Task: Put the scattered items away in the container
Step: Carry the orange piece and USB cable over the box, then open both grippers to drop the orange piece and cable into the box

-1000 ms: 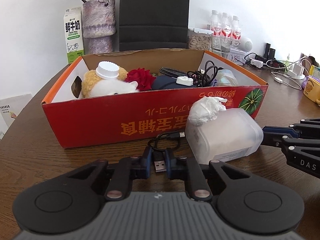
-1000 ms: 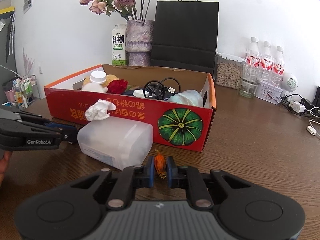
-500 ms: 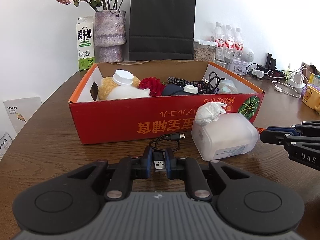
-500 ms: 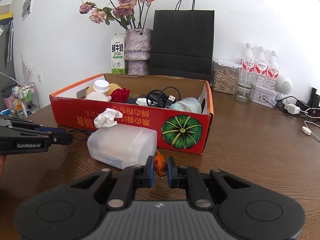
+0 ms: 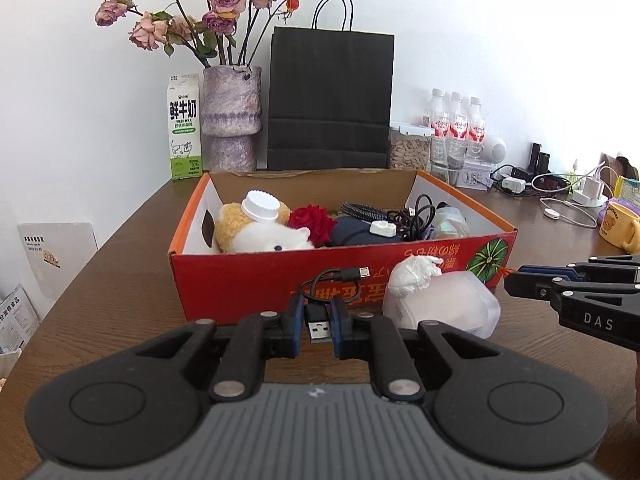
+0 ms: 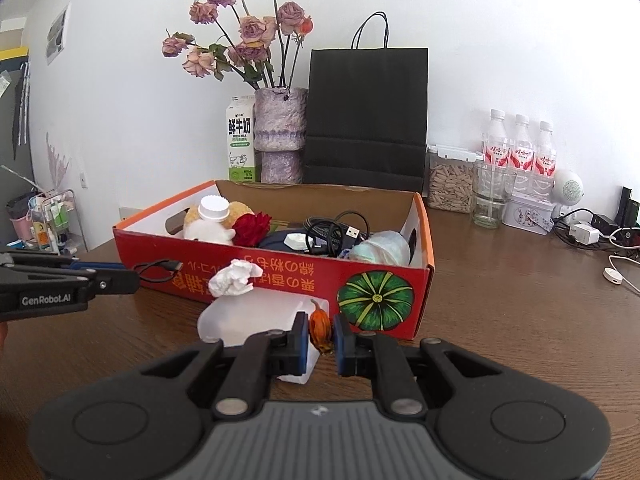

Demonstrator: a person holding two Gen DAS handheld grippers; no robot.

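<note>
Red cardboard box (image 5: 240, 280) on the table (image 5: 120, 280), just beyond both grippers. Left gripper (image 5: 316, 322) pinching a black USB cable (image 5: 318, 322) by its plug; right gripper (image 6: 320, 334) pinching a small orange trinket (image 6: 320, 326), beside a frosted plastic tub (image 6: 256, 314).

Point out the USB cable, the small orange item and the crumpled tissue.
USB cable (image 5: 319, 325): left wrist view, on its metal plug.
Small orange item (image 6: 321, 329): right wrist view, on its body.
Crumpled tissue (image 6: 233, 277): right wrist view, on the middle of the wad.
</note>
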